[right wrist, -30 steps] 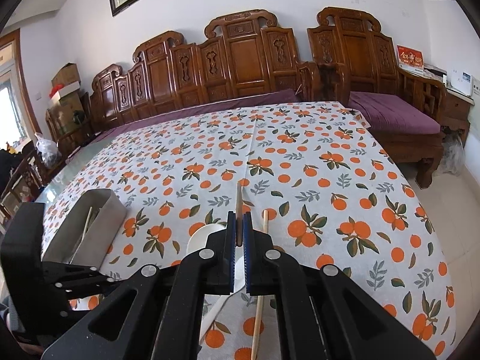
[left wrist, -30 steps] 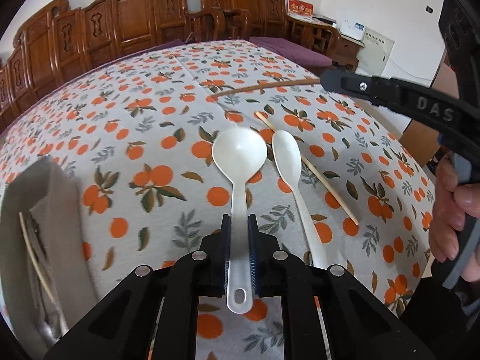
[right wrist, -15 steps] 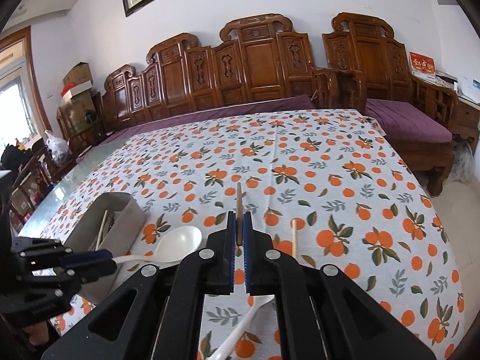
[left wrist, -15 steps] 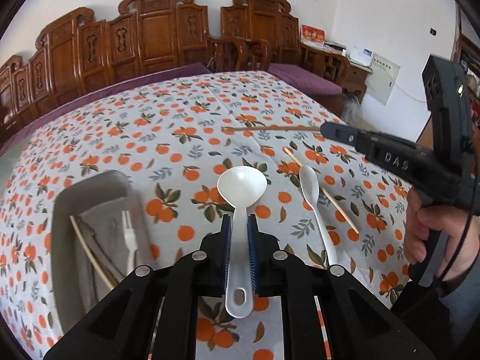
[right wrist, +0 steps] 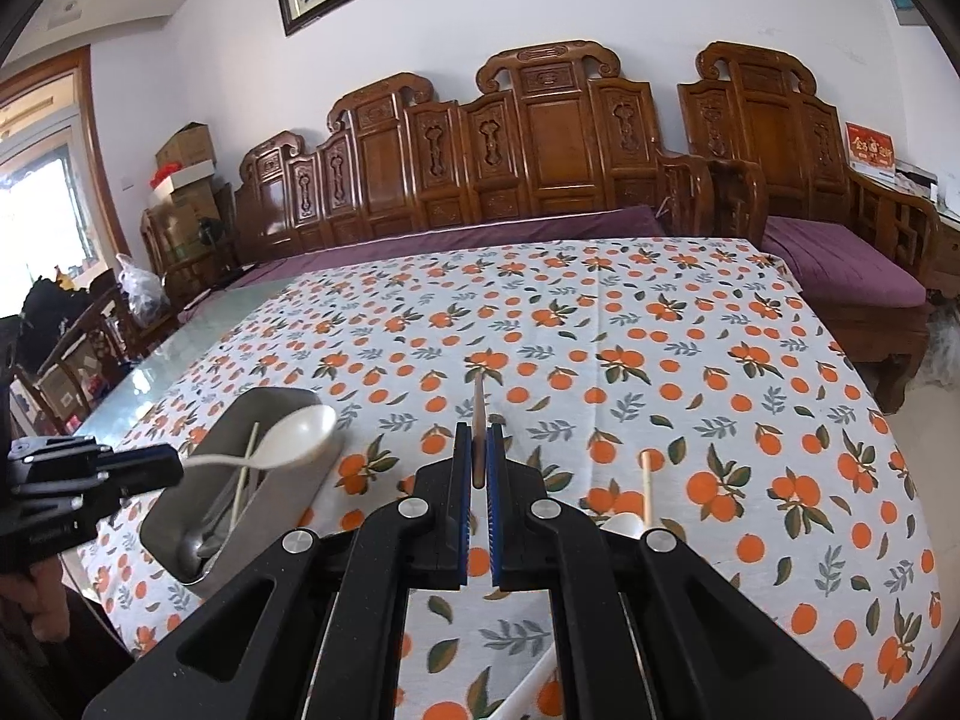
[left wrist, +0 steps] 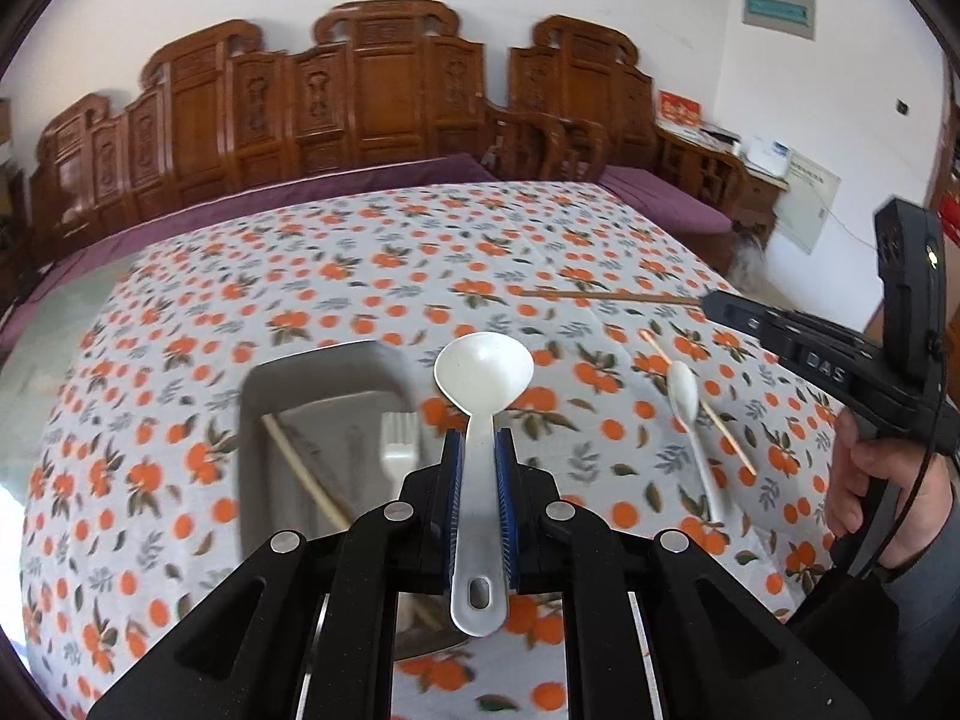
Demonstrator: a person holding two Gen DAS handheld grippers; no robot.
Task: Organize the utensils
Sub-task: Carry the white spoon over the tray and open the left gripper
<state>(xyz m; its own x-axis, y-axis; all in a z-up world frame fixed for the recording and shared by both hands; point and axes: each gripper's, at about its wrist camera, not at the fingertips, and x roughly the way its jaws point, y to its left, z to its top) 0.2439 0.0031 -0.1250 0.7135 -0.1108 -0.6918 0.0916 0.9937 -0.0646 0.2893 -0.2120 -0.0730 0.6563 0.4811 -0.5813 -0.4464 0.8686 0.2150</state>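
gleaming white plastic ladle (left wrist: 483, 384), broad round bowl, slotted handle end.

1. My left gripper (left wrist: 478, 501) was black, with blue pads (left wrist: 451, 510).
2. The ladle (left wrist: 483, 378) it held was white.
3. The tablecloth (right wrist: 660, 360) was white, printed with oranges and leaves.
4. The tray (left wrist: 312, 372) was grey.
5. The small spoon (left wrist: 690, 414) was white.
6. The chopstick (left wrist: 606, 296) in my right gripper (right wrist: 478, 462) was brown.
7. The bench cushion (right wrist: 840, 264) was purple.
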